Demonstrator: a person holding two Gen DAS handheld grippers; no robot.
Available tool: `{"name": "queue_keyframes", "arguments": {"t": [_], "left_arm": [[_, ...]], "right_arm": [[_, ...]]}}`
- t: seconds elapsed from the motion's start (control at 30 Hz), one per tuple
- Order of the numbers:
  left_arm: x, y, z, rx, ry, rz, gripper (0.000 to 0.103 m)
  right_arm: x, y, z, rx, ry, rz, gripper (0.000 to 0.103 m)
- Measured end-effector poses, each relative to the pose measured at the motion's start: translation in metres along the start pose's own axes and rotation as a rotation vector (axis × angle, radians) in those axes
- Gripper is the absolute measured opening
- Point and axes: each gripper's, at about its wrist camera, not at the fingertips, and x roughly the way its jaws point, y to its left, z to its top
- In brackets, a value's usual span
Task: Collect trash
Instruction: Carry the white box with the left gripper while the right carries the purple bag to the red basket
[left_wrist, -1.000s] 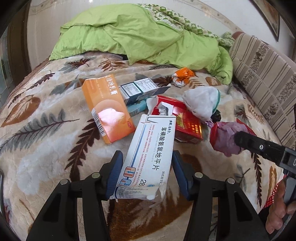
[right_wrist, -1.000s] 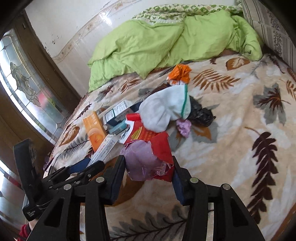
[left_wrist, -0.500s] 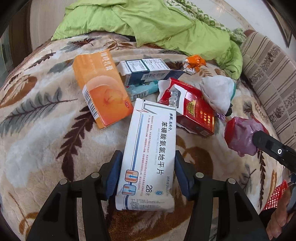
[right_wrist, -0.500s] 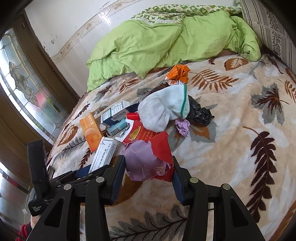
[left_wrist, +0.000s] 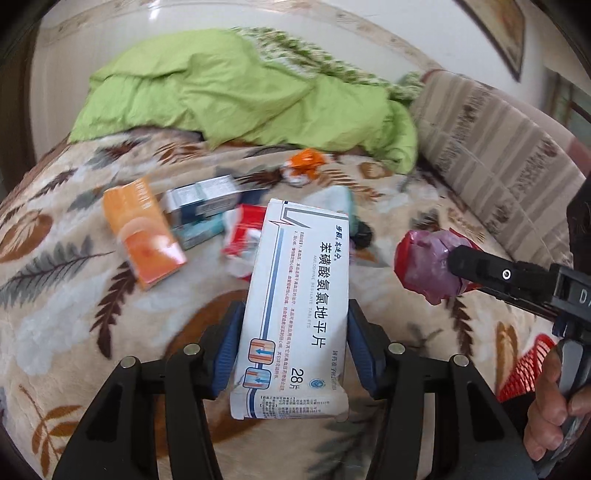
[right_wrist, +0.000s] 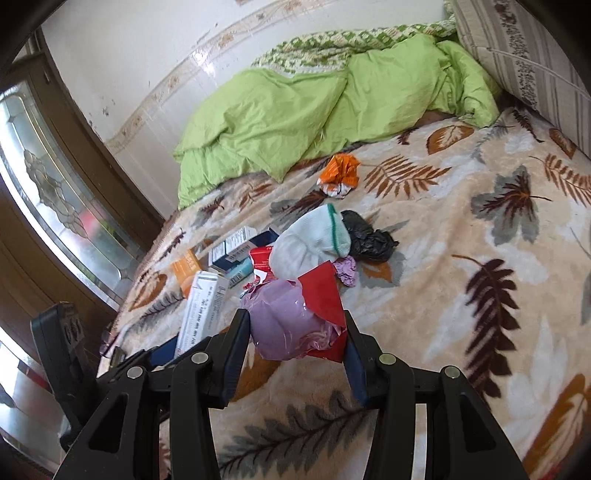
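While both grippers are loaded, treat each load on its own terms: your left gripper (left_wrist: 293, 350) has its fingers about half open and clamped on the long sides of the white medicine box (left_wrist: 297, 306), near its lower end, so most of the box sticks out ahead over the blanket (left_wrist: 66, 325). It looks like thin card, light and probably near empty, so it should crush if you squeeze harder; the card is smooth, so a slack grip may let it slide, and the near end already looks dented. The box is white with blue lines, black Chinese print and two small orange-and-blue pictograms. Your right gripper (right_wrist: 295, 332) is also part open, closed on a wad of pale purple film and red wrapper (right_wrist: 299, 317), held clear of the blanket toward its near edge. That wad is soft and springy with no stiff edge, so bits can hang or slip free; hold the bulk, not a loose flap. The rest of the trash lies mid-blanket: an orange box (left_wrist: 142, 232), a grey-blue box (left_wrist: 201, 197), a torn red pack (right_wrist: 260, 264), a white sock with a green band (right_wrist: 308, 245), a crumpled black bag (right_wrist: 369, 240), a small purple scrap (right_wrist: 345, 269) and an orange wrapper (right_wrist: 340, 175) near the green duvet (right_wrist: 295, 110) at the far edge. Boxes take a side pinch like this one; the bag and wrappers need a bunch grab from above.
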Motion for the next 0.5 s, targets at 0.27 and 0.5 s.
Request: {"name": "queue_keyframes", "arguments": {"t": [0.27,0.5], "left_arm": [[-0.014,-0.092,-0.006,0.125,0.006,-0.188,0.053],[-0.034,-0.174,-0.005,0.240,0.002,-0.335,0.053]], "right_arm": [[-0.105,-0.058,-0.023,0.083,-0.079,-0.059,0.051],[-0.191,-0.122,-0.049,0.198,-0.161,-0.190,0.051]]}}
